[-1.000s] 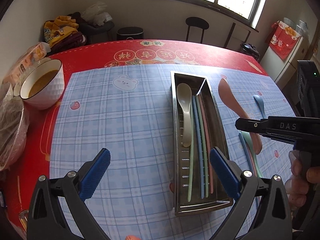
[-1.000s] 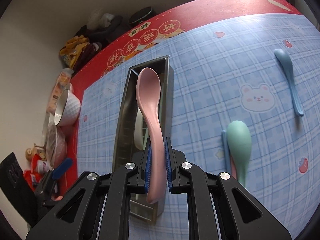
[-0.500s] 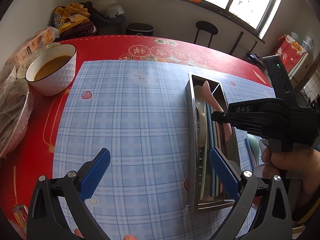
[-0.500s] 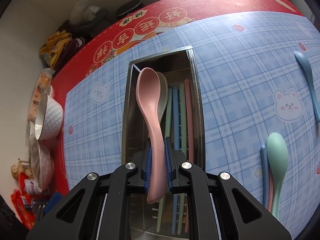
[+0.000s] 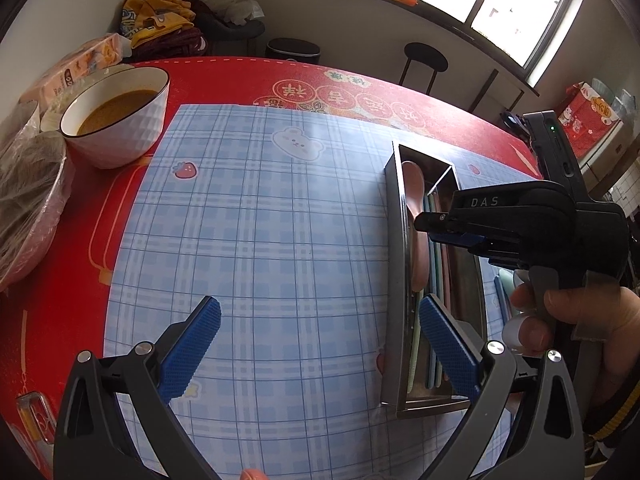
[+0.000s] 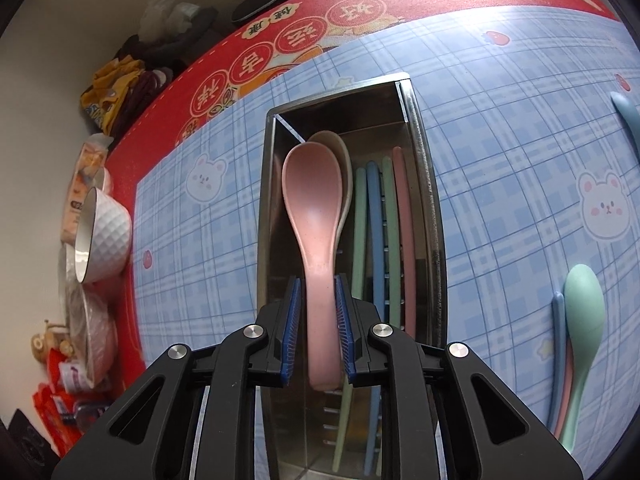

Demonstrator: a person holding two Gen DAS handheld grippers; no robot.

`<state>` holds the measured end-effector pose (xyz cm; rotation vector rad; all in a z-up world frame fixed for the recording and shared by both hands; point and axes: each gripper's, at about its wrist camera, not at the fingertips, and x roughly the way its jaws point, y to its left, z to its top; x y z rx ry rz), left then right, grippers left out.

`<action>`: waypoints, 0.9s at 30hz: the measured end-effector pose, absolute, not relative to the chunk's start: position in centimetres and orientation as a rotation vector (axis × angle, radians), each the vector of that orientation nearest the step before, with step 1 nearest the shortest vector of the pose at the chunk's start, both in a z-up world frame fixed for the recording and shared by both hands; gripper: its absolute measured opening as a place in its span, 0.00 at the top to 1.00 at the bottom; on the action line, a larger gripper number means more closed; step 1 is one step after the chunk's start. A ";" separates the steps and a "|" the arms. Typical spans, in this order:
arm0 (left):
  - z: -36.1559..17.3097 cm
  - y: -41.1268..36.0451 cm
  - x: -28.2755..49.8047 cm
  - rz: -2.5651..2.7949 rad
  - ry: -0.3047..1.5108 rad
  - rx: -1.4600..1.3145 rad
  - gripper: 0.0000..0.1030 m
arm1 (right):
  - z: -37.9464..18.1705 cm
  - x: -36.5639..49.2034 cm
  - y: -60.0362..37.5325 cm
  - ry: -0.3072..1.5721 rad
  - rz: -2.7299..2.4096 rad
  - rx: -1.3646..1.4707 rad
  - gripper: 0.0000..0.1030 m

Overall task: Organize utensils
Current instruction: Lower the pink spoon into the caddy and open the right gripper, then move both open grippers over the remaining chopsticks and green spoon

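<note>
A steel utensil tray point(image 6: 264, 220) lies on the blue checked mat. In it rests a pink spoon point(image 6: 314, 200), on top of a beige spoon point(image 6: 340, 148) and beside several coloured chopsticks point(image 6: 374, 220). My right gripper point(image 6: 318, 282) straddles the pink spoon's handle; its jaws are opening, with a gap showing at the left pad, so they no longer clamp it. In the left wrist view the right gripper point(image 5: 420, 224) hovers over the tray point(image 5: 394, 280) and the pink spoon point(image 5: 414, 188). My left gripper point(image 5: 319, 303) stands open over the mat, left of the tray, holding nothing.
On the mat right of the tray lie a green spoon point(image 6: 584, 308) with chopsticks point(image 6: 558, 340) beside it, and a blue spoon point(image 6: 628, 120) farther off. A white bowl of brown liquid point(image 5: 116, 116) and a plastic-covered dish point(image 5: 28, 200) stand at the left table edge. A hand point(image 5: 580, 320) holds the right gripper.
The right gripper carried the pink spoon from above the tray's edge to inside the tray, sank, and its jaws parted from the handle. The left gripper shifted sideways, staying open.
</note>
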<state>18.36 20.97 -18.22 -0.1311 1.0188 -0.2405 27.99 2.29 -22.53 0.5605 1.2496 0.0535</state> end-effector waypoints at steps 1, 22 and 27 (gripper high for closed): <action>-18.2 20.9 18.3 -0.242 1.018 -0.130 0.06 | -22.3 28.0 2.3 1.243 0.058 0.560 0.60; -17.4 14.7 16.0 -0.287 1.032 -0.072 0.06 | -17.7 20.3 -6.8 1.001 0.027 0.411 0.53; -17.0 11.5 14.8 -0.303 1.020 -0.024 0.06 | -17.6 17.6 -10.2 0.974 -0.001 0.370 0.53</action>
